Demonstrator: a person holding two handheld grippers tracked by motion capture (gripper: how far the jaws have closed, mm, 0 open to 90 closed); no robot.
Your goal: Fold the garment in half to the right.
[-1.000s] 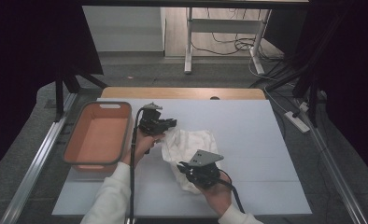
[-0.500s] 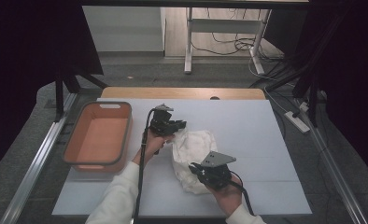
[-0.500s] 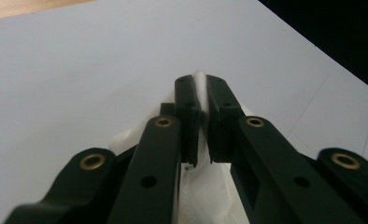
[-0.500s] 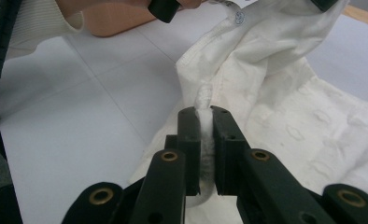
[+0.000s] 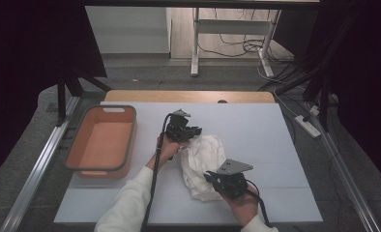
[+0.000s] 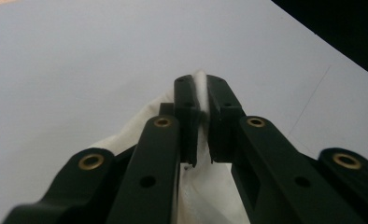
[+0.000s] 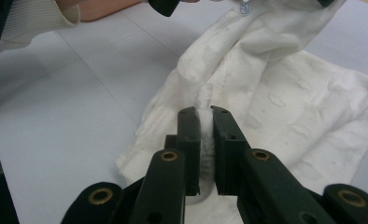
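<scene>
High view showed 1 crumpled white cotton cloth (image 5: 205, 162) lying near the middle of the flat, matte pale-grey desk (image 5: 256, 125), its soft fabric bunched into folds and ridges, with a stitched hem along one edge. 2 black hand-held grippers worked on it. The left hand-held gripper (image 5: 194, 133) sat at the far-left edge of the cloth, held by a hand (image 5: 168, 147) in a ribbed cream sleeve (image 5: 128, 205), with a black cable (image 5: 154, 179) trailing back along the forearm. The right hand-held gripper (image 5: 212, 178), topped by 1 grey three-cornered plate (image 5: 234, 167), sat at the near edge of the cloth.

Left gripper view showed that hand-held gripper (image 6: 200, 86) clenched on a thin pinch of the white fabric (image 6: 200, 93), which stood up between the 2 hard black jaws and draped below them above the smooth desk surface.

Right gripper view showed the other hand-held gripper (image 7: 205, 112) likewise clamped on a narrow ridge of cloth (image 7: 285, 102), the weave there looking faintly puckered and wrinkled, the rest spread limp on the desk.

To the left of the cloth, well apart from it, stood 1 rectangular orange plastic tub (image 5: 84, 162) with rounded corners and a grey rim.
</scene>
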